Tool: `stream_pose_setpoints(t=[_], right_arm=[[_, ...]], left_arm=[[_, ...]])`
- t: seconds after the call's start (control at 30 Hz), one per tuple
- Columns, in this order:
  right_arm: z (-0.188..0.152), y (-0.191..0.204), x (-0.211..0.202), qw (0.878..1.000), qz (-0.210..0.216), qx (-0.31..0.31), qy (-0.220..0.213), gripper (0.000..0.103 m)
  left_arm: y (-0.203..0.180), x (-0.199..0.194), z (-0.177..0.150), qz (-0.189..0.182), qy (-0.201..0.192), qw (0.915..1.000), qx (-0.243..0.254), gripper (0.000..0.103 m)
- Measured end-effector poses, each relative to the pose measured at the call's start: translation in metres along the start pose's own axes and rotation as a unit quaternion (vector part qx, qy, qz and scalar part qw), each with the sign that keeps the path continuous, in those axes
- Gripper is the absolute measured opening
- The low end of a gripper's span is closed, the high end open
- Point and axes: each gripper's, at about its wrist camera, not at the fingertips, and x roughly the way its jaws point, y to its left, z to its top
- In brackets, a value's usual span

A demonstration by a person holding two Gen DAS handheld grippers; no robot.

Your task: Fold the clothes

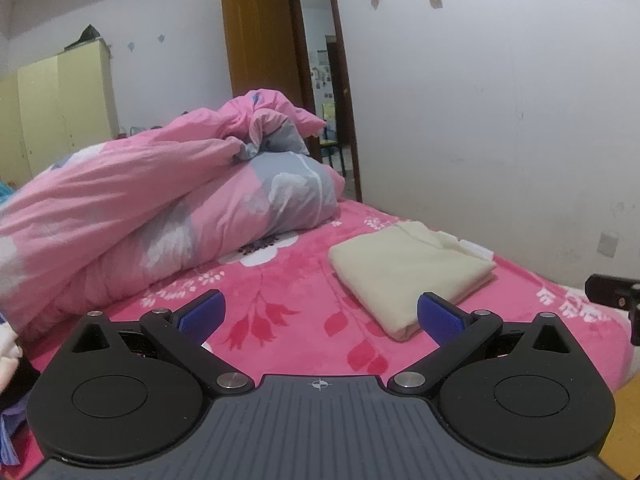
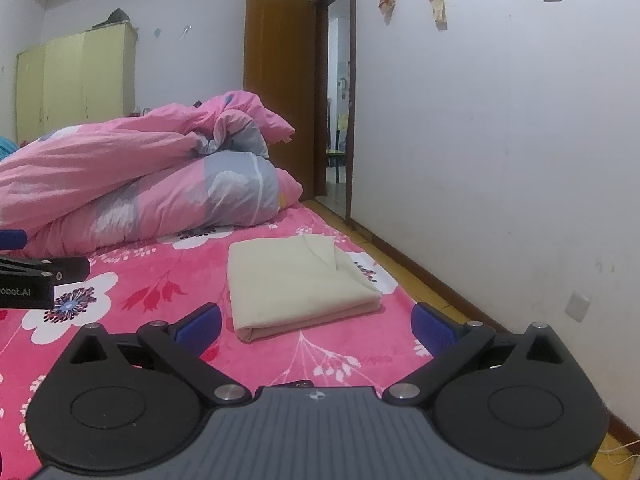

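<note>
This is a bedroom in a home: a bed with a puffy pink quilt, a yellow wardrobe, a brown door

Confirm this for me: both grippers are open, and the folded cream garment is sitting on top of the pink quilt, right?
Not quite. The folded cream garment lies on the pink floral bedsheet, apart from the bunched pink quilt, as the right wrist view shows. Both the left gripper and right gripper are open.

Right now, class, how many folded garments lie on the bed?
1. A cream folded garment lies on the pink floral bedspread, near the wall-side edge, ahead of both open tongs. Others may be hidden behind the heaped pink duvet.
</note>
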Motion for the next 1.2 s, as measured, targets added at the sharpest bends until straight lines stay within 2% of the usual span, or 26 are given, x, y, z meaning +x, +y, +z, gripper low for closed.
stream_pose_setpoints(t=[0.17,0.43,1.2], right_arm=[[0.001,0.008,0.0,1.0,0.004,-0.004,0.004,0.103],[-0.004,0.021,0.0,1.0,0.003,-0.017,0.017,0.103],[-0.012,0.047,0.017,0.998,0.004,-0.038,0.046,0.103]], left_arm=[[0.003,0.0,-0.006,-0.007,0.009,0.9998,-0.015,0.103],[0.008,-0.007,-0.011,0.002,0.009,0.9995,-0.029,0.103],[0.019,0.001,-0.024,-0.003,0.053,0.9965,-0.065,0.103]])
